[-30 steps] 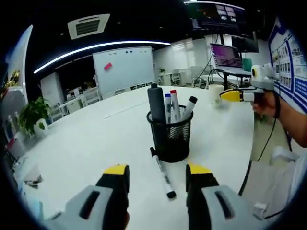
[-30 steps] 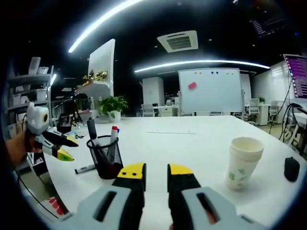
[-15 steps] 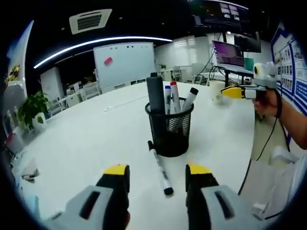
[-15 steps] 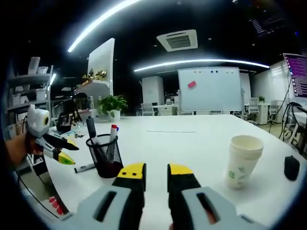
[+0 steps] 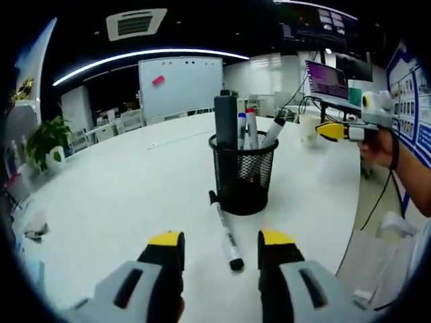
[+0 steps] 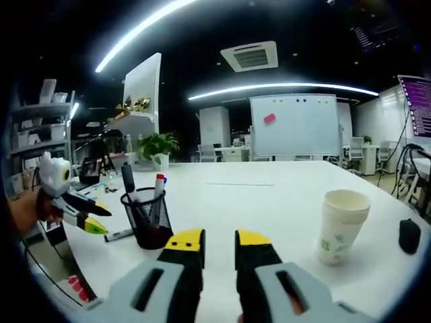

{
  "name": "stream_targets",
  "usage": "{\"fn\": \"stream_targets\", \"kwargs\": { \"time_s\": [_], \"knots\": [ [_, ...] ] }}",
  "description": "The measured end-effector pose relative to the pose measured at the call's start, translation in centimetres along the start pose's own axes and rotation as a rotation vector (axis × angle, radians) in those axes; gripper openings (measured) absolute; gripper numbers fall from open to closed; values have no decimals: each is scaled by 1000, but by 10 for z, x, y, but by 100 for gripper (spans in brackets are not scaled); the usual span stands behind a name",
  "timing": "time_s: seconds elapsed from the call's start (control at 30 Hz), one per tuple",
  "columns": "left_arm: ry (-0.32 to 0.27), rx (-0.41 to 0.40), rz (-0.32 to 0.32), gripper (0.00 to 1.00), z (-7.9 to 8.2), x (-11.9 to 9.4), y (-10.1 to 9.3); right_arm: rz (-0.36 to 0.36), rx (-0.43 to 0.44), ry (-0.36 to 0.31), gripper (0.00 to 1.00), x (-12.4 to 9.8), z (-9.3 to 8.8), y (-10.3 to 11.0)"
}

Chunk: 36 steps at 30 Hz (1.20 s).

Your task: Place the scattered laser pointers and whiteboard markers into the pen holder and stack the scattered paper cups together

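A black mesh pen holder point(image 5: 244, 178) stands on the white table point(image 5: 121, 195), with a thick black pointer, a blue, a red and a black-capped marker in it. One black-and-white marker point(image 5: 224, 229) lies flat in front of it, its near end between my left gripper's jaws. My left gripper point(image 5: 221, 241) is open and holds nothing. My right gripper point(image 6: 219, 241) has its jaws nearly together with nothing between them. A stack of paper cups point(image 6: 340, 225) stands right of it. In the right gripper view the holder point(image 6: 149, 219), the lying marker point(image 6: 119, 235) and the left gripper point(image 6: 91, 214) sit at the left.
The right gripper point(image 5: 337, 130), held by a hand point(image 5: 380, 145), hovers at the table's right edge. A small black object point(image 6: 409, 237) lies right of the cups. A laptop point(image 5: 328, 81), a whiteboard point(image 6: 293, 126) and a plant point(image 6: 158, 146) stand far back.
The left gripper has moved forward and lower, so the lying marker's end now sits between its jaws. The right gripper and the cups have stayed put.
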State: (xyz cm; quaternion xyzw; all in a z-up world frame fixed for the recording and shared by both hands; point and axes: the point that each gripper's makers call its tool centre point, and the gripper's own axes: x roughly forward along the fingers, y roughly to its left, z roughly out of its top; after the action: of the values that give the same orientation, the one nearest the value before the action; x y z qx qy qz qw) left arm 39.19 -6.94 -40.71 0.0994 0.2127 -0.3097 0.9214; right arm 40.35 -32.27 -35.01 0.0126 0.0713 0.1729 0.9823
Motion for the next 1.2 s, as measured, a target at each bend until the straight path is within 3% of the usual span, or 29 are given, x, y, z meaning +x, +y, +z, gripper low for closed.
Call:
{"fn": "stream_targets", "kwargs": {
  "time_s": [0.53,0.67,1.2],
  "knots": [
    [-5,-66,-19,35,-8,3,-7,2,3,2,18,1,-2,1],
    [16,-28,2,34,-13,2,-9,3,2,4,18,0,-3,1],
    [35,-52,2,30,-23,1,-8,6,9,1,18,-1,-4,3]
  ]
}}
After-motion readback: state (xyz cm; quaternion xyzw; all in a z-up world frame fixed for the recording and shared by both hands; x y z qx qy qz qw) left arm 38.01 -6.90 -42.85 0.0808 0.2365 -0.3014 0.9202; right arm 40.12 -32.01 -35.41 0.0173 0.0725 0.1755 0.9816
